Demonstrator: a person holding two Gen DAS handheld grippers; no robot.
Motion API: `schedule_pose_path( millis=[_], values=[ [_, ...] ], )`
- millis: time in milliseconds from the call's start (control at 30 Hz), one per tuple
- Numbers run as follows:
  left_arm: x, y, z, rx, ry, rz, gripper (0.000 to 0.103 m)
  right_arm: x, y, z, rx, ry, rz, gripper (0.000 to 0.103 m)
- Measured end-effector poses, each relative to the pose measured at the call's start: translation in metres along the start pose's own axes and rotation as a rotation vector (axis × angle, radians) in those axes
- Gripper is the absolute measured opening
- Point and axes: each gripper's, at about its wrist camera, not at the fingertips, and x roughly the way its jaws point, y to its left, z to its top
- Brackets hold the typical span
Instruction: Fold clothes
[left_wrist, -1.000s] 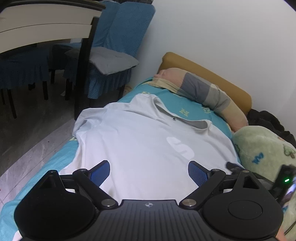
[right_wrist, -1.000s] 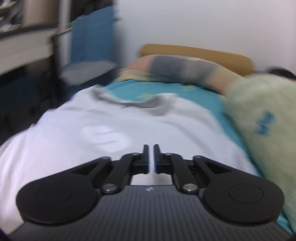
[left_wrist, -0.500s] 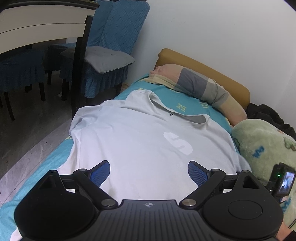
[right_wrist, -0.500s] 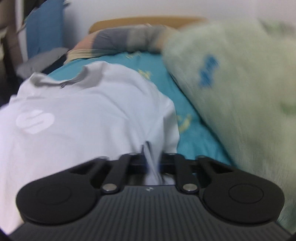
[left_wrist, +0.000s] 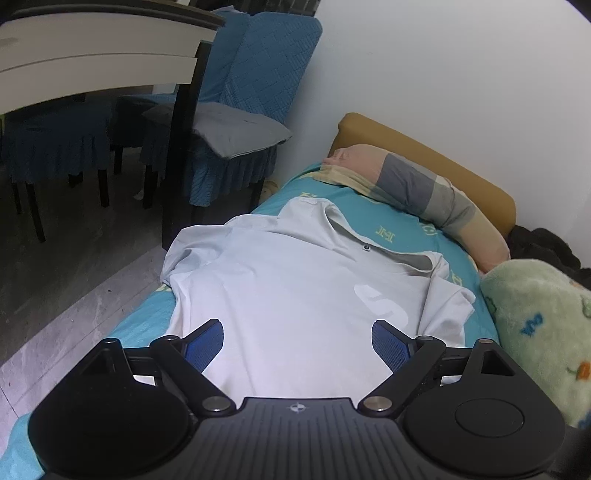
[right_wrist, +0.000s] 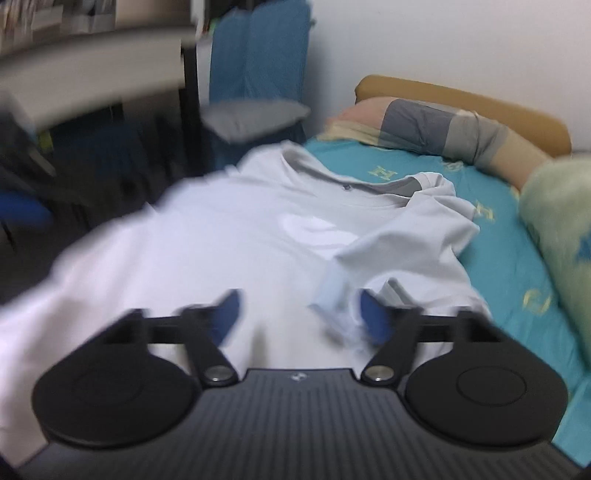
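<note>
Left tongs (left_wrist: 297, 341): jaws spread wide, nothing between the blue pads (left_wrist: 205, 343), hovering over the lower half of the white T-shirt (left_wrist: 295, 295); whether they touch the fabric I can't tell.

Right tongs (right_wrist: 299, 314): jaws opening, already well apart. The folded-in sleeve (right_wrist: 399, 243) lies across the right side of the shirt, its cuff end between the jaws just beside the right pad (right_wrist: 373, 317). Pads are not pressing it, so no grip. That view is motion-blurred, so contact with the pad is unclear.

T-shirt lies flat, front up, on the bed's teal sheet (left_wrist: 399, 229), collar toward the headboard (left_wrist: 424, 155), pale logo on the chest. Its left sleeve (left_wrist: 192, 251) drapes over the bed edge toward the floor.

Around it: striped pillow (left_wrist: 417, 188) against the headboard, green fleece blanket (left_wrist: 535, 325) bunched at the right side of the bed, dark clothing (left_wrist: 543, 247) behind the blanket. Left of the bed: blue-covered chairs (left_wrist: 258, 74) with a grey cushion (left_wrist: 236, 129), beside a white-topped worktop (left_wrist: 92, 62).
</note>
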Motion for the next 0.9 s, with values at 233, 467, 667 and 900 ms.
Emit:
schedule_pose_path(
  millis=[233, 467, 667, 900],
  values=[
    [-0.006, -0.031, -0.026, 0.199, 0.025, -0.045, 0.087, -0.123, -0.021, -0.014, 0.318, -0.071, -0.107, 0.082],
    [0.006, -0.108, -0.076, 0.500, 0.039, -0.161, 0.087, -0.150, -0.072, -0.030, 0.451, -0.173, -0.260, 0.082],
    [0.062, -0.199, -0.091, 0.706, -0.004, -0.250, 0.087, -0.144, -0.104, -0.044, 0.504, -0.212, -0.340, 0.082],
    [0.156, -0.256, -0.097, 0.913, 0.039, -0.072, 0.035, -0.134, -0.143, -0.062, 0.654, -0.219, -0.352, 0.082]
  ],
)
